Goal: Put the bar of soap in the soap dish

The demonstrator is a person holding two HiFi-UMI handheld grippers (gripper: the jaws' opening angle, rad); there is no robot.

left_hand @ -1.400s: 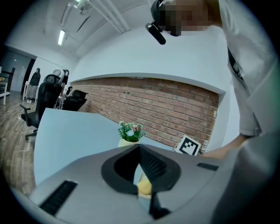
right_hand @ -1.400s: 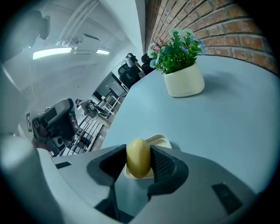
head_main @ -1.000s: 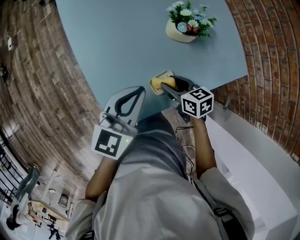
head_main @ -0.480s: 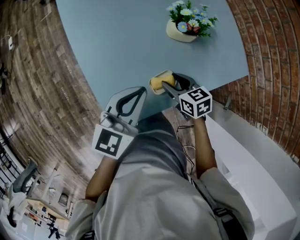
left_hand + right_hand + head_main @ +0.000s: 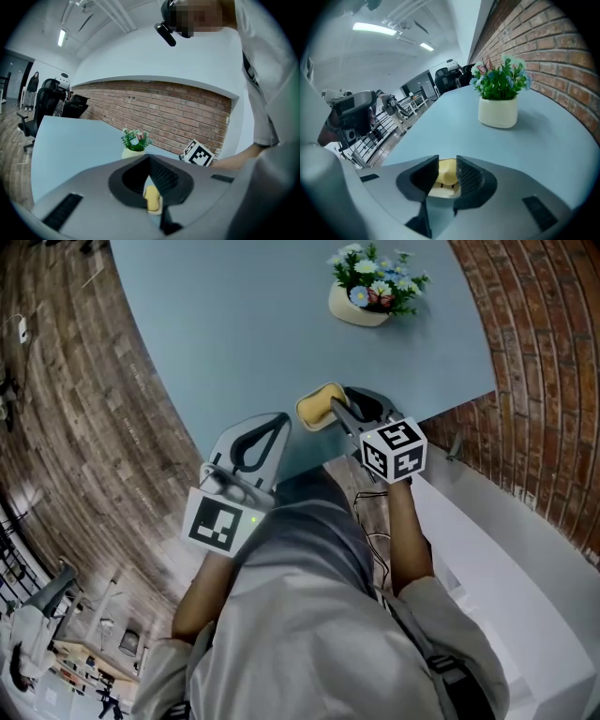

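The yellow bar of soap (image 5: 317,407) lies in the cream soap dish (image 5: 440,190) near the table's front edge. In the right gripper view the soap (image 5: 447,172) shows in the gap between the ribbed pads, above the dish's slots. My right gripper (image 5: 345,407) sits just behind the soap with its jaws closing; I see no pad pressing on it. My left gripper (image 5: 279,420) rests to the left at the table edge, its fingertips together and nothing held. Through the left gripper (image 5: 150,158) the soap (image 5: 152,199) shows small.
A cream pot of flowers (image 5: 361,296) stands at the far right of the pale blue table (image 5: 234,324). A brick wall (image 5: 544,352) runs along the right. Wooden floor lies to the left. The person's grey shirt fills the lower head view.
The right gripper has drawn back slightly and rolled a little, so more of the soap shows beyond its fingers. The left gripper has stayed still.
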